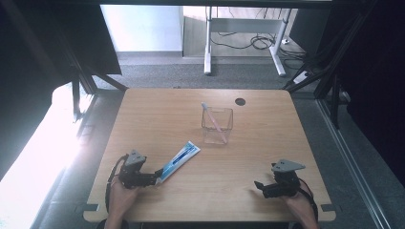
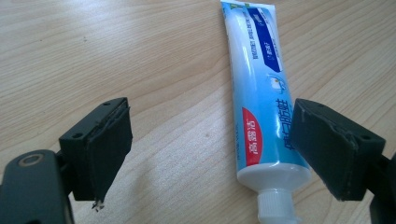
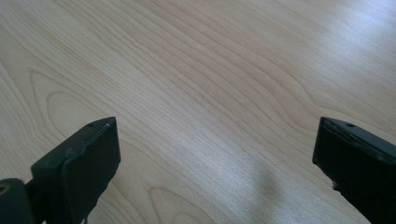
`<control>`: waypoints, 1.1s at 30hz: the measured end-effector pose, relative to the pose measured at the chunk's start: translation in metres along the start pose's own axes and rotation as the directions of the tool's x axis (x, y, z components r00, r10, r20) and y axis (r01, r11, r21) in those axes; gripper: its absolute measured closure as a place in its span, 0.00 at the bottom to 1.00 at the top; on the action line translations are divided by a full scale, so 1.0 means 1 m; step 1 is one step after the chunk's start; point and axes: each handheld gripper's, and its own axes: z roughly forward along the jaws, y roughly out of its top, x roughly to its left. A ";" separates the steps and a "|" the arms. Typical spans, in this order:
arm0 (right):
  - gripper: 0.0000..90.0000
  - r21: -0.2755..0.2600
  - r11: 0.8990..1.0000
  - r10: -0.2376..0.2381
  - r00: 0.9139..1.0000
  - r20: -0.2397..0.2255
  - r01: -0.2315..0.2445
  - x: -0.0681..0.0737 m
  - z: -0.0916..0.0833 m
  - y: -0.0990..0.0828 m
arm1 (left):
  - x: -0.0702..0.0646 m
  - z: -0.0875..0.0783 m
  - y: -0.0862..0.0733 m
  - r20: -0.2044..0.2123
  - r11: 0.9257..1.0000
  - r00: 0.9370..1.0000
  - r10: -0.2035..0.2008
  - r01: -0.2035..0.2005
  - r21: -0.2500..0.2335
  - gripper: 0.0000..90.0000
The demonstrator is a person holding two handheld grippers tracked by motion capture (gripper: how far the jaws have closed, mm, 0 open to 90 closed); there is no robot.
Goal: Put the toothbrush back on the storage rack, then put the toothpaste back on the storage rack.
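Setting: laboratory or office test bay. Evidence noted: wooden worktop enclosed by black frame struts, grey carpet, a white desk frame beyond, loose cables seen on the floor.

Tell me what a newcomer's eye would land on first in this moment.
Most likely the blue and white toothpaste tube lying flat on the wooden table, its white cap end between the open jaws of the left gripper at the near left. Next, the clear square cup near the table's middle, with a pink toothbrush leaning inside it. The right gripper sits open at the near right, over bare wood.
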 end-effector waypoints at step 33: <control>0.05 -0.016 1.000 0.007 1.000 0.026 -0.006 -0.009 -0.003 -0.007 | 0.003 0.002 0.027 0.030 0.990 0.999 0.041 -0.044 0.135 0.81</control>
